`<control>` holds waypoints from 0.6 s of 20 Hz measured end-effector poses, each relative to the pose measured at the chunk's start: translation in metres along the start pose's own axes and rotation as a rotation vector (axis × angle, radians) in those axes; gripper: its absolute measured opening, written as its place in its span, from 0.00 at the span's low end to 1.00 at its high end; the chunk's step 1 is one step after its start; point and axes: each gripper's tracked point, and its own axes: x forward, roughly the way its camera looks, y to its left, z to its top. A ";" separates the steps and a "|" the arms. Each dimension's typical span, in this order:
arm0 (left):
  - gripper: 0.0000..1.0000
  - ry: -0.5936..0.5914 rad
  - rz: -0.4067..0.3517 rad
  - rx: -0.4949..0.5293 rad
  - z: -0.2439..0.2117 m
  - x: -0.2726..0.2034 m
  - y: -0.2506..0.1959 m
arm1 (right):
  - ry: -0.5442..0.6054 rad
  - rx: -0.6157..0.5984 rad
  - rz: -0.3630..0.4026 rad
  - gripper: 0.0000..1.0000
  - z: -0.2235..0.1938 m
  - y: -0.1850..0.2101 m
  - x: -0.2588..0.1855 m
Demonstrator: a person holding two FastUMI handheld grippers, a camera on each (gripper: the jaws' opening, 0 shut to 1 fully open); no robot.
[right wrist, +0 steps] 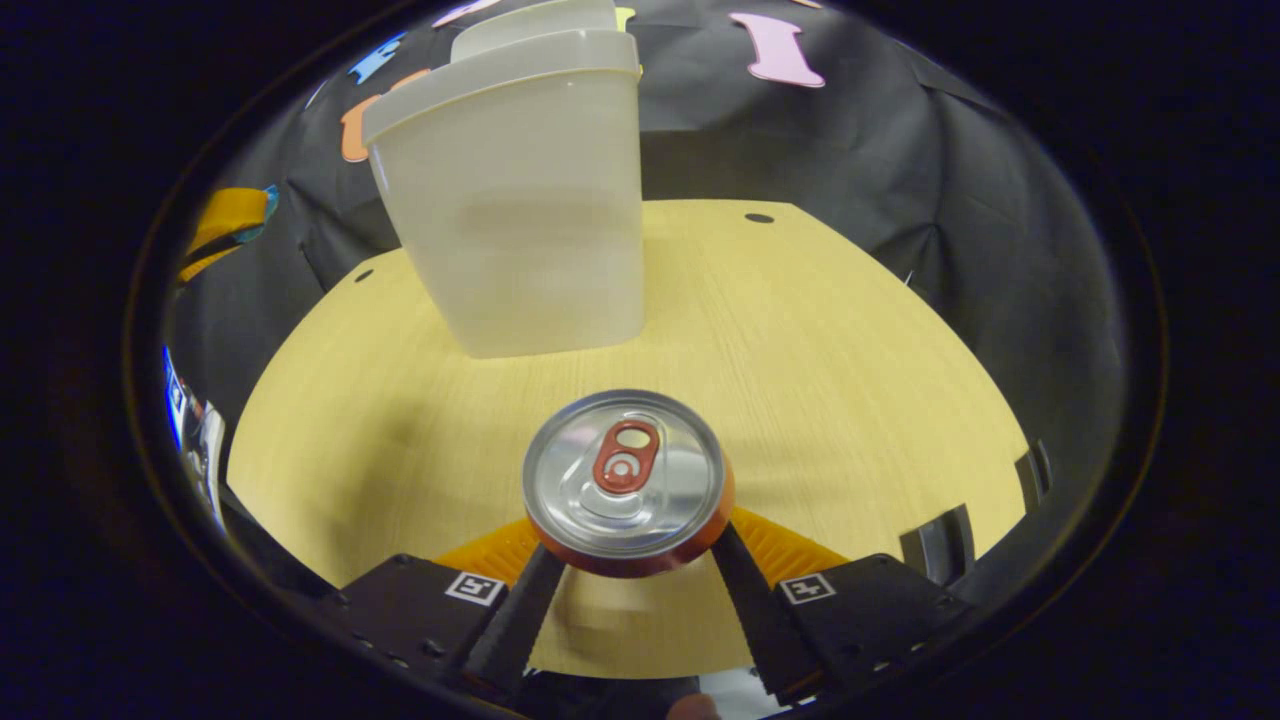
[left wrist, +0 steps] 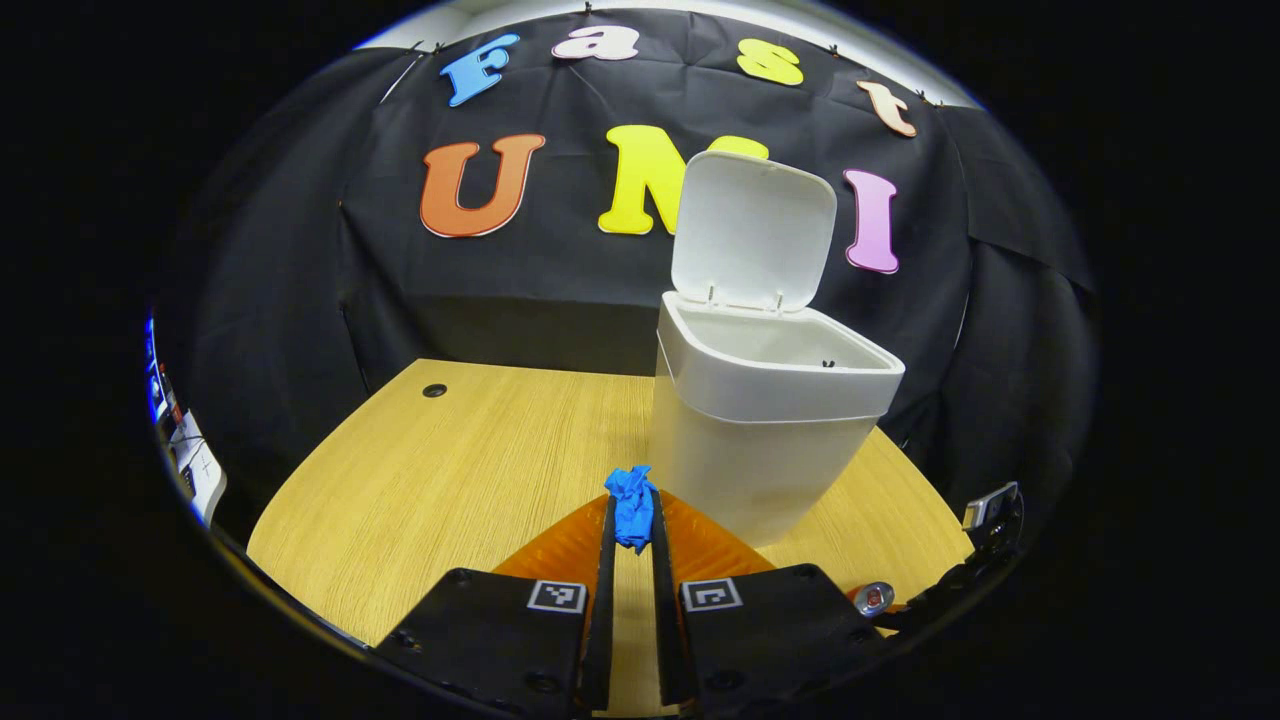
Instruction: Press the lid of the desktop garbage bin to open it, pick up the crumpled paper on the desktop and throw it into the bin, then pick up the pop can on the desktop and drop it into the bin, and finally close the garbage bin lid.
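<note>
The white bin (left wrist: 760, 450) stands on the desk with its lid (left wrist: 752, 235) swung up and its inside bare where it shows. My left gripper (left wrist: 632, 505) is shut on the blue crumpled paper (left wrist: 630, 490), held just left of the bin's base. In the right gripper view the bin (right wrist: 520, 210) rises beyond a pop can (right wrist: 625, 480) with a red tab, seen from above. My right gripper (right wrist: 632, 552) is shut on the can, one finger on each side. The can (left wrist: 873, 597) also appears low at the right in the left gripper view.
The wooden desk (left wrist: 450, 470) has a small dark grommet hole (left wrist: 434, 390) at its far left, and another hole (right wrist: 759, 217) shows in the right gripper view. Black cloth walls close the back and sides. Some equipment (left wrist: 195, 465) sits off the left edge.
</note>
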 end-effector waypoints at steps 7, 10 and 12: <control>0.21 -0.120 0.001 0.011 0.064 0.001 0.001 | -0.035 -0.041 0.030 0.82 0.033 0.007 -0.021; 0.21 -0.198 -0.011 0.013 0.107 0.001 -0.009 | -0.042 -0.044 0.030 0.82 0.051 0.004 -0.036; 0.21 -0.248 -0.031 0.011 0.136 0.005 -0.019 | -0.075 -0.037 0.011 0.82 0.072 -0.004 -0.048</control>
